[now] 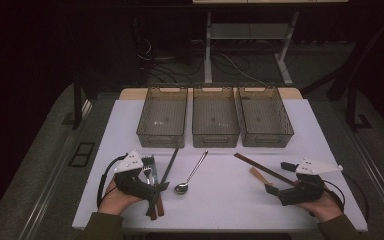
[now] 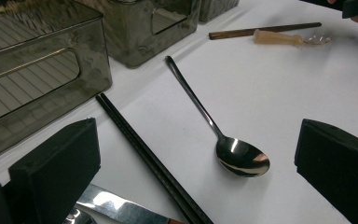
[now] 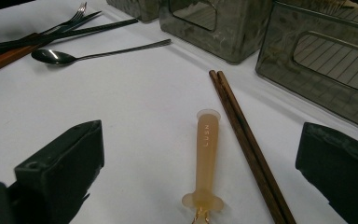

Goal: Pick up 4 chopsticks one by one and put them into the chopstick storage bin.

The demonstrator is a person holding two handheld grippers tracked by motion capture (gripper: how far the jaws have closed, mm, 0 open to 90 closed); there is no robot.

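Left gripper [image 1: 156,186]: mine, at the counter's [image 1: 220,200] near-left edge, jaws spread wide, holding nothing, over black chopsticks [image 2: 154,163].
Right gripper [image 1: 271,190]: near-right edge, jaws apart, nothing held; amber-handled utensil [image 3: 206,158] lies between them.
Brown chopsticks [image 3: 249,144]: just beside that handle.
Spoon [image 2: 223,140]: mid-counter, near my left jaws.
Bins [image 1: 215,116]: three, far edge.
Step, I judge: lower squarely, pinch the handle alone, avoiding the chopsticks.

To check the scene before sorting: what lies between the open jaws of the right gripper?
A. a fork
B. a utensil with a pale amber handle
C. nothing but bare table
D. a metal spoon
B: in the right gripper view the amber-handled utensil lies between the open jaws, beside the brown chopsticks.
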